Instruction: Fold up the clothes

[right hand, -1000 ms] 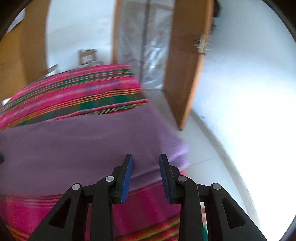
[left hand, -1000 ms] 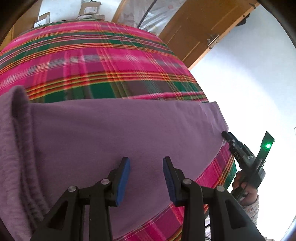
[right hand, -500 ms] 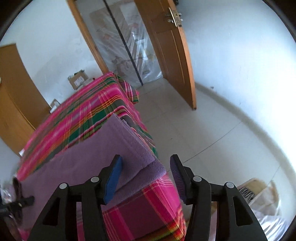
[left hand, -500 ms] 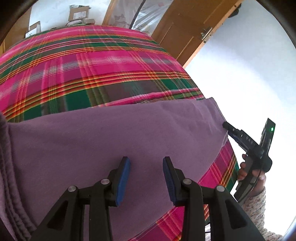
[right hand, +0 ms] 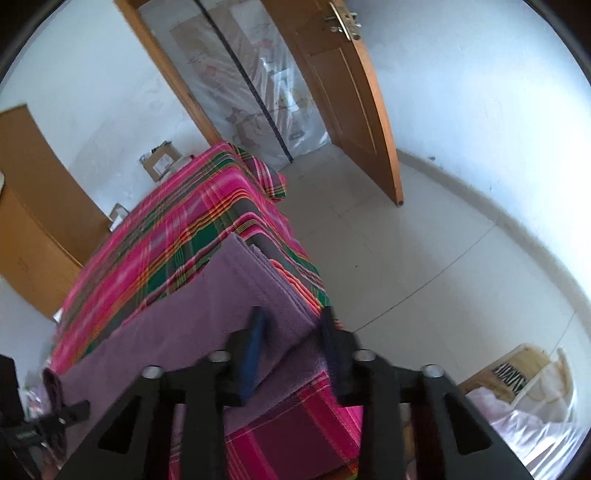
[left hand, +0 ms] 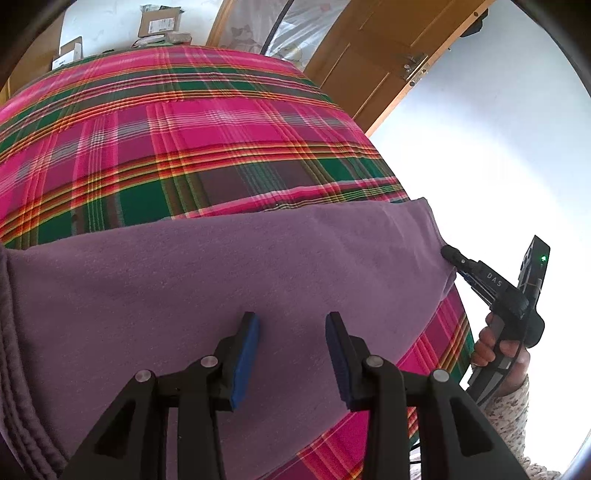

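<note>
My right gripper (right hand: 291,332) has swung round to the purple garment's (left hand: 229,280) corner, its jaws just closing around the folded edge. My left gripper (left hand: 291,332) hovers, jaws apart, above the garment lying on the plaid bed (left hand: 184,129).

My left gripper (left hand: 291,343) hangs over the purple garment (left hand: 207,280) with its blue pads apart and nothing pinched between them, the cloth lying flat below on the pink and green plaid bedspread (left hand: 177,140). At the garment's right edge the tip of my right gripper (left hand: 452,255) meets the cloth, with my right hand (left hand: 498,354) wrapped round its handle and a small green light showing on it. Beyond the far end of the bed stand cardboard boxes (left hand: 159,24) against a white wall, and a wooden door (left hand: 388,62) to the far right.
</note>
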`<move>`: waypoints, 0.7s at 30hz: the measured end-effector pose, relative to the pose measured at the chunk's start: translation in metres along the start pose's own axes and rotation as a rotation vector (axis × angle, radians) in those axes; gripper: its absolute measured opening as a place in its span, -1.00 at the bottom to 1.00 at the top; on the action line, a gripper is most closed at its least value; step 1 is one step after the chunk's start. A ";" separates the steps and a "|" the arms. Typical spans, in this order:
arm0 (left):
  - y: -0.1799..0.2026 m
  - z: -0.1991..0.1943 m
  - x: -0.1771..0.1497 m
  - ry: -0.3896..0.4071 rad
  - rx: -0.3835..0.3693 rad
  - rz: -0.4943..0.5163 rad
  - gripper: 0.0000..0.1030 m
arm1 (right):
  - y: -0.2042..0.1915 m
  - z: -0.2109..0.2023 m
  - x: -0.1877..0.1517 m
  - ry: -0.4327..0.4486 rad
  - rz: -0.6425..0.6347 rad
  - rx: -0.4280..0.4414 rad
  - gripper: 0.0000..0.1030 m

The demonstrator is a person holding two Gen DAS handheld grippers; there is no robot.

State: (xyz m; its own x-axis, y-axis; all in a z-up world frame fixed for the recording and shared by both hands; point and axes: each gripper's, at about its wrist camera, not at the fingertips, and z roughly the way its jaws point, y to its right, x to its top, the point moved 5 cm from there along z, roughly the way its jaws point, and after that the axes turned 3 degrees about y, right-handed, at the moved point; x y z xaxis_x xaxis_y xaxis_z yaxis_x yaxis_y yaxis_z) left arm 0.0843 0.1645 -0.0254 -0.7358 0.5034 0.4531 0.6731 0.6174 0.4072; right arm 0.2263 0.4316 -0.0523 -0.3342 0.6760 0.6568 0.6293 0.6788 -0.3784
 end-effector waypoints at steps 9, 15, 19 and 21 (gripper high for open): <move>-0.001 0.000 0.001 -0.011 -0.015 -0.019 -0.26 | -0.016 -0.032 0.020 0.104 -0.022 0.076 -0.82; 0.000 0.001 0.001 -0.012 -0.013 -0.016 -0.26 | -0.006 -0.016 0.014 0.051 0.007 0.042 -0.82; 0.002 0.001 0.001 -0.015 -0.014 -0.020 -0.26 | 0.001 -0.004 0.004 0.024 0.016 0.021 -0.82; 0.003 0.002 0.001 -0.019 -0.021 -0.021 -0.26 | 0.001 -0.002 0.001 0.022 0.009 0.016 -0.82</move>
State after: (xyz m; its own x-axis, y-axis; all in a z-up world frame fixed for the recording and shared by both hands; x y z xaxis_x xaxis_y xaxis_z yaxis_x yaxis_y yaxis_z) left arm 0.0854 0.1678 -0.0249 -0.7509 0.5021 0.4290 0.6587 0.6153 0.4329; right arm 0.2285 0.4324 -0.0511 -0.3127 0.6758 0.6674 0.6212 0.6771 -0.3945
